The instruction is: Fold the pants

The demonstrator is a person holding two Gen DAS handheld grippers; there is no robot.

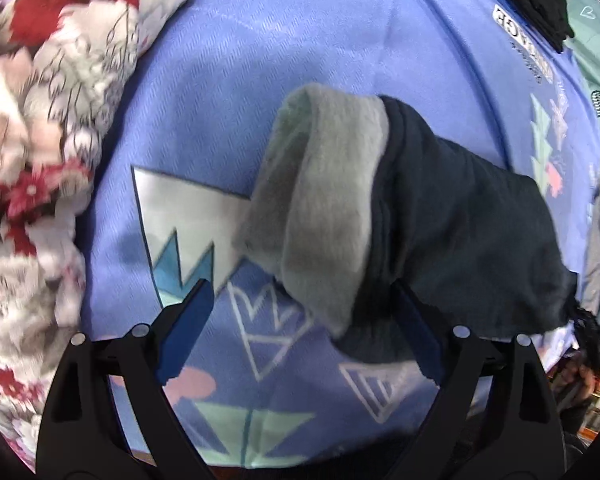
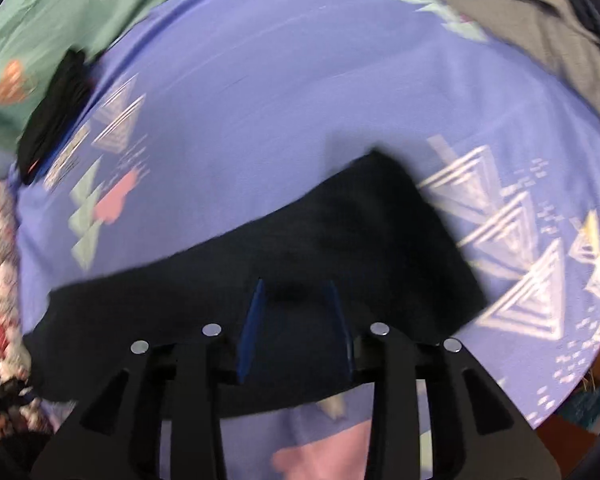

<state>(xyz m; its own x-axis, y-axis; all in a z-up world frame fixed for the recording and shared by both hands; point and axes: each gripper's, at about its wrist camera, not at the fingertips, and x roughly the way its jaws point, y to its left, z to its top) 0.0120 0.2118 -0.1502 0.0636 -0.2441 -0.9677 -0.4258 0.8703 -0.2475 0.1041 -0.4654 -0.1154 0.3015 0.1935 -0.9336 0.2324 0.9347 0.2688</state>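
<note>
The pants [image 1: 460, 232] are dark navy, with a pale grey fleece lining [image 1: 324, 200] turned out at one end. They lie on a blue patterned bedsheet [image 1: 260, 60]. My left gripper [image 1: 300, 320] points down over the lined end with its jaws wide open. The cloth reaches in between its blue pads [image 1: 188, 320] without being pinched. In the right wrist view the pants [image 2: 340, 240] spread as a dark band across the sheet [image 2: 280, 100]. My right gripper [image 2: 296, 328] hangs over them, partly open, and its pads [image 2: 254, 328] do not press on the cloth.
A red and white floral quilt [image 1: 32, 160] is bunched along the left. A stack of black folded clothes [image 1: 540, 0] lies at the far edge of the sheet, by a teal cover [image 2: 60, 8]. A grey garment [image 2: 540, 20] lies at the upper right.
</note>
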